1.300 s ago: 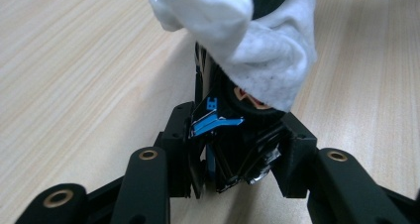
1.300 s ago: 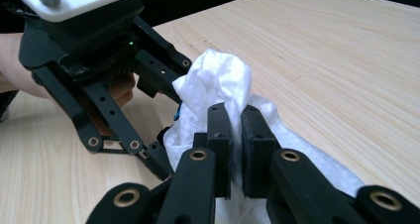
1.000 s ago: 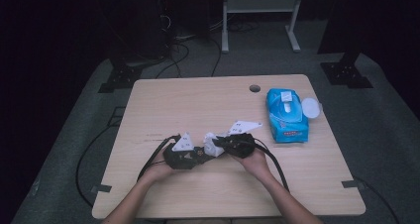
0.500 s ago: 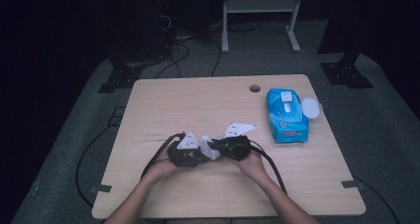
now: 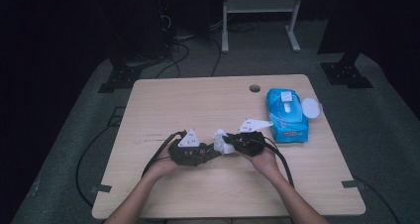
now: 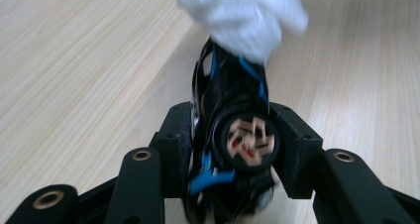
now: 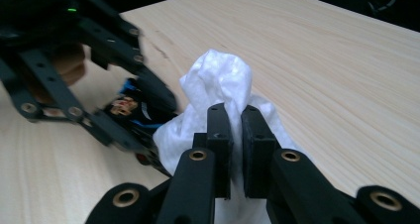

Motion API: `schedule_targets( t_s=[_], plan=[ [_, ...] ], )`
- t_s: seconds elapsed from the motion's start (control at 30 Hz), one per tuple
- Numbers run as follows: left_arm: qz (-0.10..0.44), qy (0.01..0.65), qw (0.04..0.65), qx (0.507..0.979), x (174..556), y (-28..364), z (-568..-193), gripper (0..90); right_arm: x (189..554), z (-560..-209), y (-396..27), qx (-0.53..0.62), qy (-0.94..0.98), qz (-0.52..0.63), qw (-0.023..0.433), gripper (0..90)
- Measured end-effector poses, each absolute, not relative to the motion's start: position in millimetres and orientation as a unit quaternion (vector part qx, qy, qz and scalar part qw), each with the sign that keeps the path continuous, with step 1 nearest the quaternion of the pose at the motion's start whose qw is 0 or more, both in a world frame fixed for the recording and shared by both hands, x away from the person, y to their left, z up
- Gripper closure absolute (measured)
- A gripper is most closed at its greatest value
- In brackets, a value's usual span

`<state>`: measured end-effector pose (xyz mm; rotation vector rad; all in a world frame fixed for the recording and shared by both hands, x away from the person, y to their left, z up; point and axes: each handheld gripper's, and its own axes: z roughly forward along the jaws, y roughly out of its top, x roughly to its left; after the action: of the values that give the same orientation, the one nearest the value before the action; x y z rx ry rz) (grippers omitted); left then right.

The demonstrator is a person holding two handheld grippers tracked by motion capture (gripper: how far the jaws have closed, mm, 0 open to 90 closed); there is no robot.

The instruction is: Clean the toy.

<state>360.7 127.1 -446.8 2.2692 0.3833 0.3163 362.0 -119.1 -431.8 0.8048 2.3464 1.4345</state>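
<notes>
My left gripper [image 5: 212, 152] lies low over the table and points right. In the left gripper view its jaws [image 6: 240, 140] press on both sides of a small black object with blue parts and a round end [image 6: 246, 143]. These jaws have just been opening slightly, with the object still between them. My right gripper [image 5: 228, 143] points left and is shut on a crumpled white wipe [image 5: 220, 136]. The right gripper view shows the wipe [image 7: 218, 80] pinched between the jaws [image 7: 236, 135] and touching the far end of the black object [image 7: 130, 108]. In the left gripper view the wipe [image 6: 247, 16] is beyond the object.
A blue pack of wipes [image 5: 286, 114] lies on the right side of the wooden table [image 5: 198, 100], with a round white lid [image 5: 311, 106] beside it. A cable hole [image 5: 254, 88] sits near the far edge. Black cables trail from both grippers toward the near edge.
My right gripper and the wipe have shifted a little to the right. The left hand has stayed in place with the black object.
</notes>
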Motion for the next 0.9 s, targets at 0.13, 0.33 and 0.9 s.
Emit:
schedule_targets(
  t_s=[0.13,0.33,0.9],
  plan=[
    [0.132,0.148,0.394,0.898,362.3,119.0,-445.2,57.7,359.2,-432.2,-106.3,0.26,0.815,0.503,0.121,83.7],
    [0.138,0.151,0.399,0.894,361.0,123.7,-446.9,59.5,363.2,-433.3,-118.8,0.272,0.816,0.489,0.145,83.7],
    [0.14,0.146,0.401,0.894,361.6,119.6,-447.7,59.2,357.2,-435.7,-103.5,0.255,0.819,0.497,0.129,83.6]
  ],
)
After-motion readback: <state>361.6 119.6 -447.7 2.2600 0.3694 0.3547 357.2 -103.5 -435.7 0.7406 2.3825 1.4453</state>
